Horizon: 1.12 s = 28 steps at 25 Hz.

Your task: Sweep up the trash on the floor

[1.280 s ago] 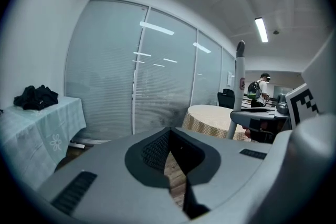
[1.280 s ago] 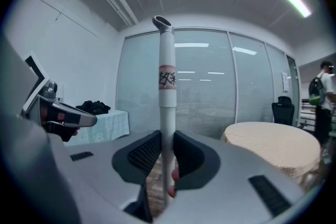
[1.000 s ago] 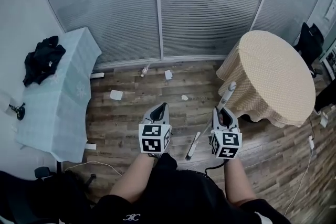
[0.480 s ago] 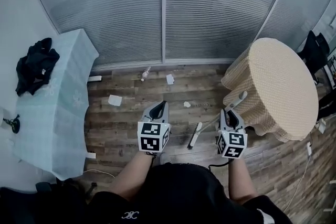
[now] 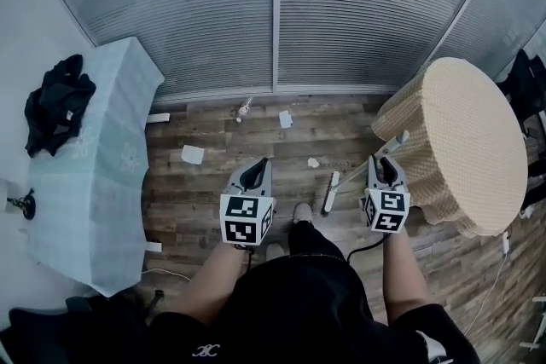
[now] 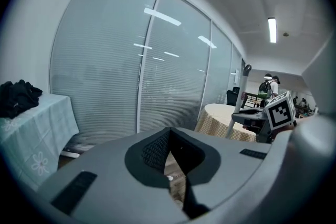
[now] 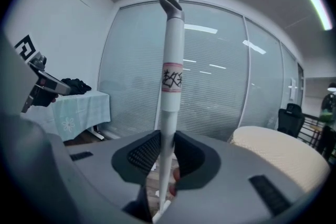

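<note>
My right gripper (image 5: pixel 386 169) (image 7: pixel 167 153) is shut on the white handle of a broom (image 7: pixel 172 76). The handle slants down to the left, to the broom head (image 5: pixel 330 193) on the wooden floor. Just ahead of the head lies a small crumpled scrap (image 5: pixel 313 162). Farther off are a white paper (image 5: pixel 193 154), another scrap (image 5: pixel 286 119) and a small bottle-like piece (image 5: pixel 244 108) near the glass wall. My left gripper (image 5: pixel 255 176) (image 6: pixel 169 147) is shut and holds nothing, level with the right one over the floor.
A round table with a beige cloth (image 5: pixel 473 141) stands close at the right, next to the broom handle. A light-blue-clothed table (image 5: pixel 90 158) with black clothing (image 5: pixel 55 102) is at the left. Blinds-covered glass (image 5: pixel 273 4) closes off the far side. A shoe (image 5: pixel 302 211) shows between the grippers.
The person has stepped forward. The broom head moved forward over the floor, closer to the crumpled scrap. Both grippers stayed shut.
</note>
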{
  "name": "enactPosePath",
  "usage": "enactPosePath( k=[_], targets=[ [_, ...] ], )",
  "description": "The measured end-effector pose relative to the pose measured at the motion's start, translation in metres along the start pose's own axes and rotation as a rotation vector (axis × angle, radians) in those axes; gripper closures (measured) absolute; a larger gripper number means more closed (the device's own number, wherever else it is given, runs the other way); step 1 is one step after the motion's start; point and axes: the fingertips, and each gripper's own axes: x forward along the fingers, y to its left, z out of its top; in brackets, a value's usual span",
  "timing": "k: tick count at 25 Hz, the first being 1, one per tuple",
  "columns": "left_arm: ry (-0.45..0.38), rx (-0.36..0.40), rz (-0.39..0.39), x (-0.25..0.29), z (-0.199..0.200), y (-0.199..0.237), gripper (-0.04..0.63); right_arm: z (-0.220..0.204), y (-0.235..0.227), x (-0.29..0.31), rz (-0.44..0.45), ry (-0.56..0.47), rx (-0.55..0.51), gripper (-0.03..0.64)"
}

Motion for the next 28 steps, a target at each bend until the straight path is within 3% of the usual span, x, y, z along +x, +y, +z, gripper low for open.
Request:
enactPosePath(
  k=[8, 13, 17, 24, 28],
  targets=[
    [0.023, 0.011, 0.047, 0.058, 0.021, 0.036, 0.601, -0.035, -0.015, 0.084, 0.027, 0.097, -0.022, 0.526],
    [-0.001, 0.008, -0.006, 0.109, 0.040, 0.038, 0.601, -0.079, -0.025, 0.131, 0.027, 0.200, -0.044, 0.525],
    [0.047, 0.004, 0.004, 0.150, 0.042, 0.045, 0.601, -0.107, -0.033, 0.167, 0.035, 0.261, -0.051, 0.525],
    [0.114, -0.008, 0.076, 0.197, 0.041, 0.062, 0.600, -0.129, -0.048, 0.220, 0.069, 0.329, -0.049, 0.525],
    [0.138, -0.038, 0.153, 0.206, 0.035, 0.082, 0.601, -0.133, -0.036, 0.245, 0.152, 0.355, -0.091, 0.525]
  ],
)
